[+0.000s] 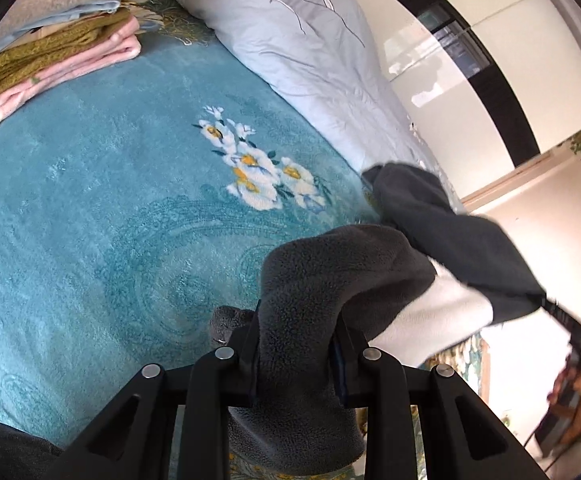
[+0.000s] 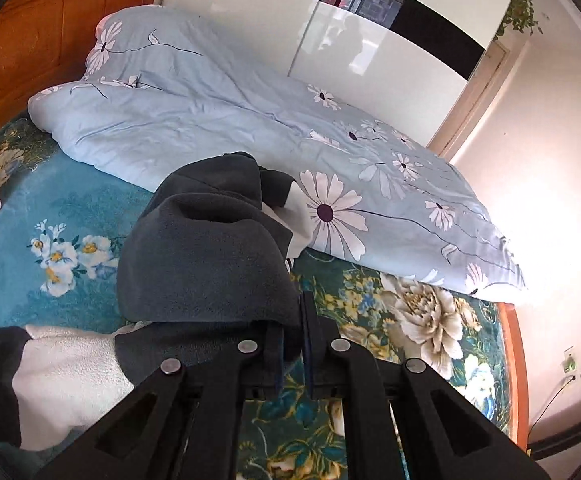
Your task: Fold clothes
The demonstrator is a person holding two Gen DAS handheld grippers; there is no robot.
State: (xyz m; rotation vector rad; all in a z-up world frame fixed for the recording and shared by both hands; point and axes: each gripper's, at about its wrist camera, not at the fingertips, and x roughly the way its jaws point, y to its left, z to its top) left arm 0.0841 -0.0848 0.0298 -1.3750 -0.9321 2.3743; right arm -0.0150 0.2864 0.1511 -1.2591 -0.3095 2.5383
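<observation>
A dark grey and white fleece garment [image 1: 330,272] hangs in the air above the blue flowered bed blanket [image 1: 90,208]. My left gripper [image 1: 296,344] is shut on a thick grey fold of it. The cloth stretches rightward to the other gripper [image 1: 562,312], held by a hand at the frame's edge. In the right wrist view the same fleece garment [image 2: 206,256] bunches over my right gripper [image 2: 290,320], which is shut on its dark edge. Its white panel [image 2: 66,368] drapes at lower left.
A stack of folded clothes [image 1: 50,40] lies at the far left corner of the bed. A light blue daisy-print quilt [image 2: 218,120] runs along the far side, next to a white wardrobe [image 2: 330,40]. An orange headboard [image 2: 30,40] stands at the left.
</observation>
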